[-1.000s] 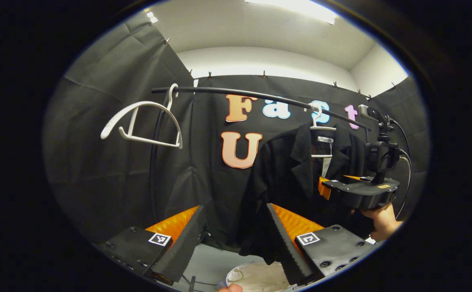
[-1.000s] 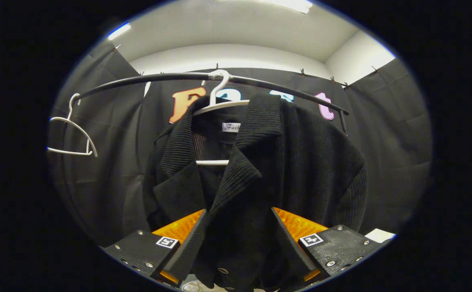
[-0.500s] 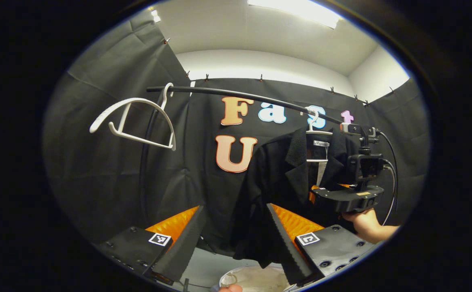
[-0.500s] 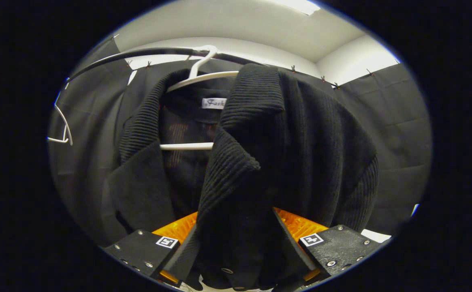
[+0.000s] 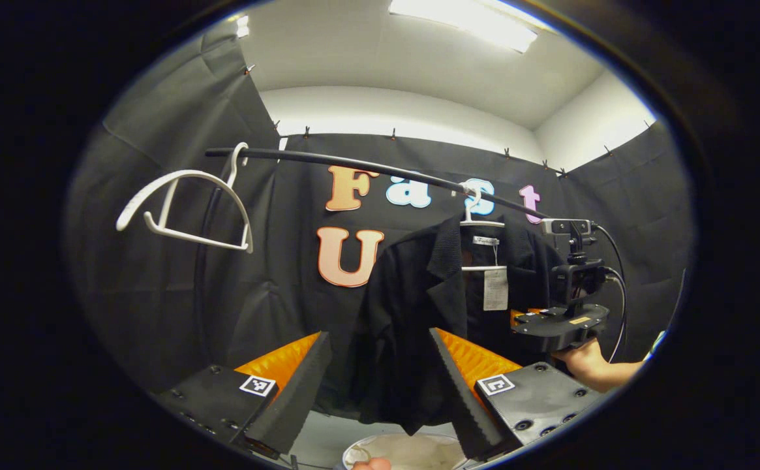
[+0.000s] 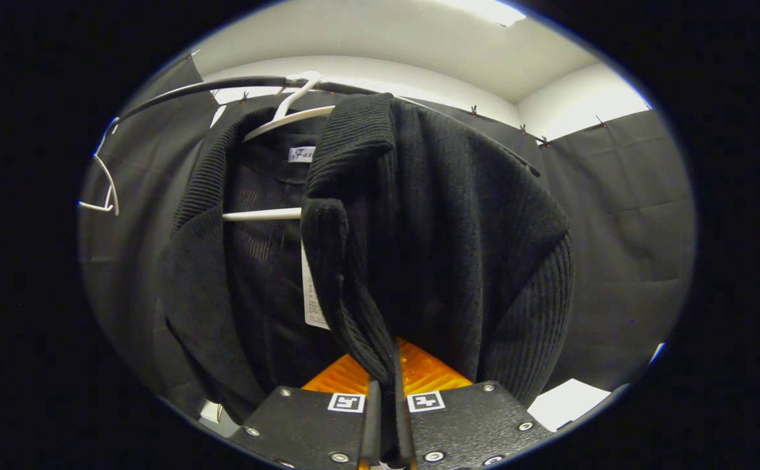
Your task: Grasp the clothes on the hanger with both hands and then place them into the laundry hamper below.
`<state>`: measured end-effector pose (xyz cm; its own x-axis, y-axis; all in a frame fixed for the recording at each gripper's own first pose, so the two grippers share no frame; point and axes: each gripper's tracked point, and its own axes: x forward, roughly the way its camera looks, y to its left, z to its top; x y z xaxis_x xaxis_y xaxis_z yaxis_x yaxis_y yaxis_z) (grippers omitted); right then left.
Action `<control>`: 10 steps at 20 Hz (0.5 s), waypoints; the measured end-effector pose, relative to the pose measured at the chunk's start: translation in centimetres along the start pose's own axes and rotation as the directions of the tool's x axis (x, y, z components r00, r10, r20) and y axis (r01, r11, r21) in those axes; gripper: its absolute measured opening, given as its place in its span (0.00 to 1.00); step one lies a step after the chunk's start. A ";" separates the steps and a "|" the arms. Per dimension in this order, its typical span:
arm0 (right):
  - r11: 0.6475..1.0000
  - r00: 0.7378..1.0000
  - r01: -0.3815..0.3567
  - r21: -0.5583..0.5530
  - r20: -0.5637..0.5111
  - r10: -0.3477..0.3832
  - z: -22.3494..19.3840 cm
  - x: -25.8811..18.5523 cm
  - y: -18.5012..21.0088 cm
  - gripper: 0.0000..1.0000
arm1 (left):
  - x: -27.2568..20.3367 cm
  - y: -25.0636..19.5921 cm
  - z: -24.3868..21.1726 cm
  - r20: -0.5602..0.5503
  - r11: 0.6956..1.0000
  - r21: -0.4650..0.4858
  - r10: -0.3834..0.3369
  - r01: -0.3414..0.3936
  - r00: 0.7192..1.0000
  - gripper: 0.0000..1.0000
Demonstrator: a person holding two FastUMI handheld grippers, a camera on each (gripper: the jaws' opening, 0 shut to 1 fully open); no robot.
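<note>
A black knit jacket [image 5: 419, 307] [image 6: 432, 228] hangs on a white hanger [image 6: 288, 117] from the black rail [image 5: 353, 161]. My right gripper [image 6: 383, 398] is shut on the jacket's right front edge, just below the lapel; in the left gripper view it [image 5: 559, 323] sits at the jacket's right side, held by a hand [image 5: 588, 369]. My left gripper [image 5: 380, 378] is open, short of the jacket's left side, with the hem showing between its fingers. The pale laundry hamper [image 5: 406, 450] lies below, at the bottom edge.
An empty white hanger [image 5: 184, 209] hangs at the left end of the rail. A white paper tag [image 5: 495, 288] dangles inside the jacket. A cable [image 5: 618, 287] runs from the right gripper's camera. Black cloth walls close in all around.
The right gripper has moved in and closed its fingers on the jacket's front edge. The left gripper's view has shifted right and slightly back; its fingers stay open.
</note>
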<state>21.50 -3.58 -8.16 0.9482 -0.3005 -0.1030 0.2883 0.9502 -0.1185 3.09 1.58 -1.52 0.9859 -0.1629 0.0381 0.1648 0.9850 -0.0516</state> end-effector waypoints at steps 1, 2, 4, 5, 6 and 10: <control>0.999 0.999 -0.037 0.014 -0.006 0.037 0.2 -0.9 0.2 0.08 | 0.8 -0.8 -0.4 -0.014 1.000 -0.009 -0.015 0.015 1.000 0.96; 0.997 0.998 -0.064 0.034 -0.004 0.064 0.5 -1.8 0.2 0.07 | 1.7 -1.6 -0.7 -0.022 1.000 -0.010 -0.023 0.023 0.999 0.96; 0.990 0.991 -0.131 0.057 0.007 0.131 1.0 -3.4 0.0 0.06 | 3.9 -3.3 -1.0 -0.015 1.000 0.000 -0.020 0.020 1.000 0.97; 0.986 0.987 -0.158 0.047 0.017 0.157 1.3 -4.2 -0.2 0.06 | 5.0 -4.3 -1.5 -0.024 1.000 0.006 -0.016 0.016 1.000 0.93; 0.983 0.984 -0.180 0.034 0.023 0.179 1.6 -4.9 -0.5 0.05 | 6.1 -5.3 -2.2 -0.032 1.000 0.015 -0.016 0.017 0.999 0.93; 0.958 0.958 -0.284 0.031 0.049 0.282 2.8 -8.0 -0.7 0.03 | 10.0 -9.4 -3.4 -0.028 0.999 0.036 -0.032 0.033 0.999 0.96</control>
<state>14.13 -1.59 -4.49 0.9963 -0.0158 -0.0839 0.0112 0.9985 -0.0541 11.52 -9.55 -4.03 0.9805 -0.1960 0.0119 0.1962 0.9805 -0.0141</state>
